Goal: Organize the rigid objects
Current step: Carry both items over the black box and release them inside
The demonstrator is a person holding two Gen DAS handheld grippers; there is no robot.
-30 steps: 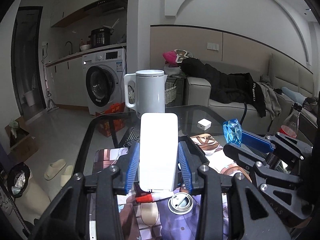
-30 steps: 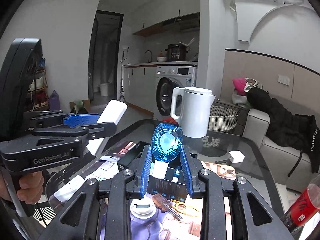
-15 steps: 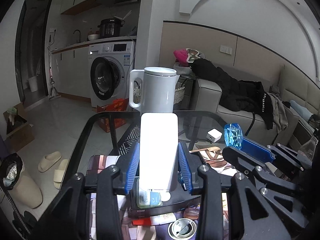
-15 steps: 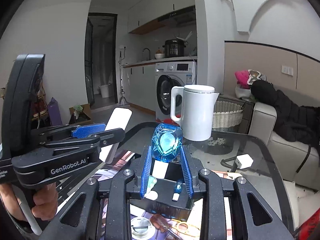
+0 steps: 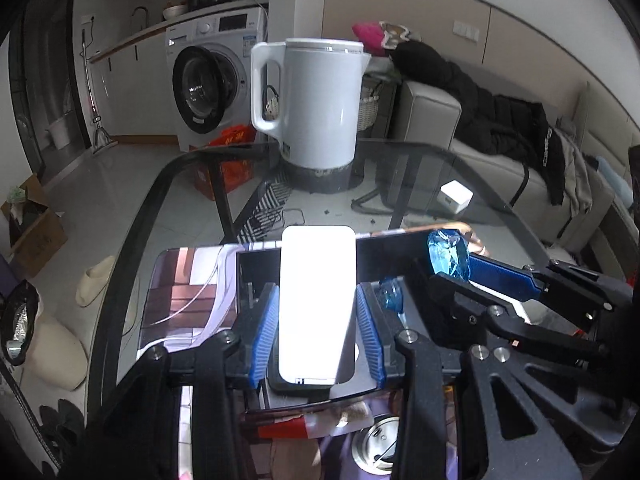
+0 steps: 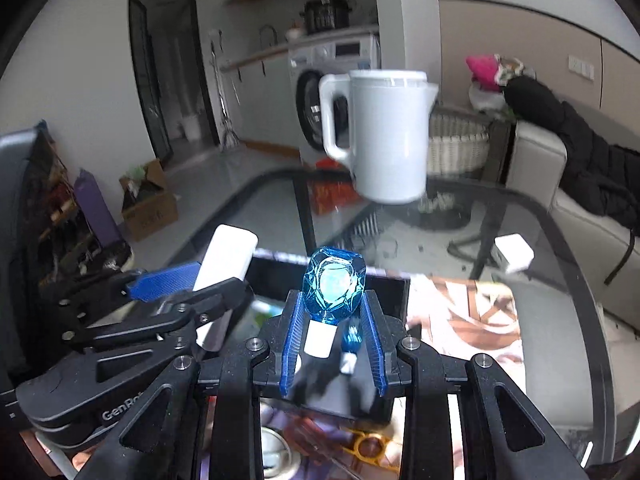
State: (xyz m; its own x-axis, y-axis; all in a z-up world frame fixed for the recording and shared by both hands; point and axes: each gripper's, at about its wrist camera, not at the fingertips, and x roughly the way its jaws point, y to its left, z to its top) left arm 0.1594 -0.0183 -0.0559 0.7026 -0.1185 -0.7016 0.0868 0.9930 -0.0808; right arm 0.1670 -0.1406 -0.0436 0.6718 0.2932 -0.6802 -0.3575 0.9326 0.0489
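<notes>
White block: a flat white rectangular block (image 5: pixel 317 304) stands upright between the blue pads of the left gripper (image 5: pixel 317 332), over the black box (image 5: pixel 256 276).
Left jaws: clamped on the white block, pads pressing both its long sides.
Blue gem: a faceted clear-blue piece (image 6: pixel 334 282) with a white base sits between the blue pads of the right gripper (image 6: pixel 332 344), also above the black box.
Right jaws: clamped on the blue gem low down, near its white base.
Black box: an open black organizer on a printed mat (image 6: pixel 472 320); small items lie inside, too blurred to name.
Grippers: side by side, the right one just beside the left, both tilted downward toward the box.
Surface: a glass surface (image 5: pixel 400 184) with a dark rim; a white kettle (image 5: pixel 316 100) stands on a dark base at its far side, a small white charger cube (image 5: pixel 455 197) to its right.
Near edge: a round metal lid (image 5: pixel 378 446) and a yellow-handled tool (image 6: pixel 370 446) lie on the mat.
Beyond: a washing machine (image 5: pixel 208 84), a sofa with dark clothes (image 5: pixel 500 128).
</notes>
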